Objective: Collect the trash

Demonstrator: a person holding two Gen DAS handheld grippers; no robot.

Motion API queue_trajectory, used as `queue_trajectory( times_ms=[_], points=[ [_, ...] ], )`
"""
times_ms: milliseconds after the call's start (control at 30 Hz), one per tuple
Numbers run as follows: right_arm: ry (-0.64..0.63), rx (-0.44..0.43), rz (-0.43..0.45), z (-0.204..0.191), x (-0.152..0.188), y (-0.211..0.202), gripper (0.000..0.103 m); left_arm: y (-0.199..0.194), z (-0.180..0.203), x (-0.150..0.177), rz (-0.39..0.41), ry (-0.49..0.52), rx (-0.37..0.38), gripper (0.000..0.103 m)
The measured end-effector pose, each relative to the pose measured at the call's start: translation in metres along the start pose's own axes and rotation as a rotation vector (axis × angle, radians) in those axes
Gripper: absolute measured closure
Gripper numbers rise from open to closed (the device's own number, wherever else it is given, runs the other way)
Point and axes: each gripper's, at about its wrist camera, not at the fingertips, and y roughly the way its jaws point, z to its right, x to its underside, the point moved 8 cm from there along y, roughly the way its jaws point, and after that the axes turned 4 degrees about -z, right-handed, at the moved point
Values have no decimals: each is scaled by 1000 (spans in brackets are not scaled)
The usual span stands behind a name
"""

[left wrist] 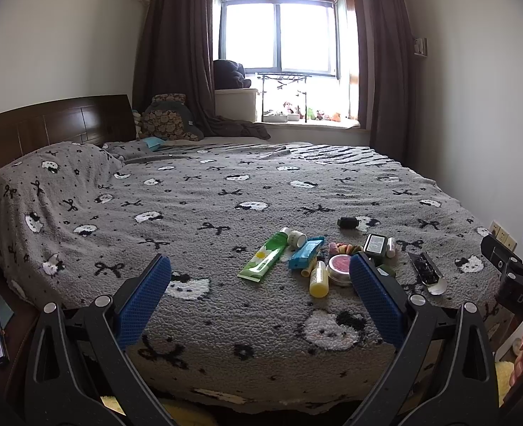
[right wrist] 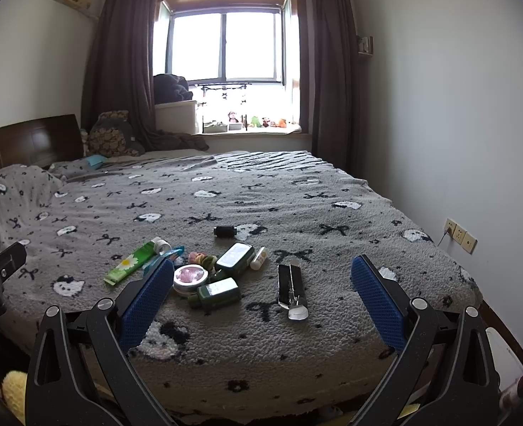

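While both grippers hang wide apart and empty off the bed (left wrist: 226, 191) edge, item 1 is the torn black wrapper (right wrist: 291, 293). Right gripper (right wrist: 261, 280): straddle it, press lightly into the blanket, close. Left gripper (left wrist: 261, 273): spare.

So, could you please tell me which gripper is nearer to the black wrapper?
Right. The black wrapper lies just ahead between the right gripper's open fingers; it sits off to the right of the left gripper.

Daylight floods through the window (left wrist: 279, 39), blown out to white; away from the window the room dims, and the bed (left wrist: 226, 206) looks soft, perhaps slightly blurred. Fisheye bending darkens the corners farthest from the window.
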Motion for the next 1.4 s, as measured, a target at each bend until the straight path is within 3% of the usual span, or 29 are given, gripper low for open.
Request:
queue_trajectory(
  times_ms=[1400],
  points=[
    [4,-4,2,1,0,0,3,-2,6,-4,9,-1,2,8]
  ],
)
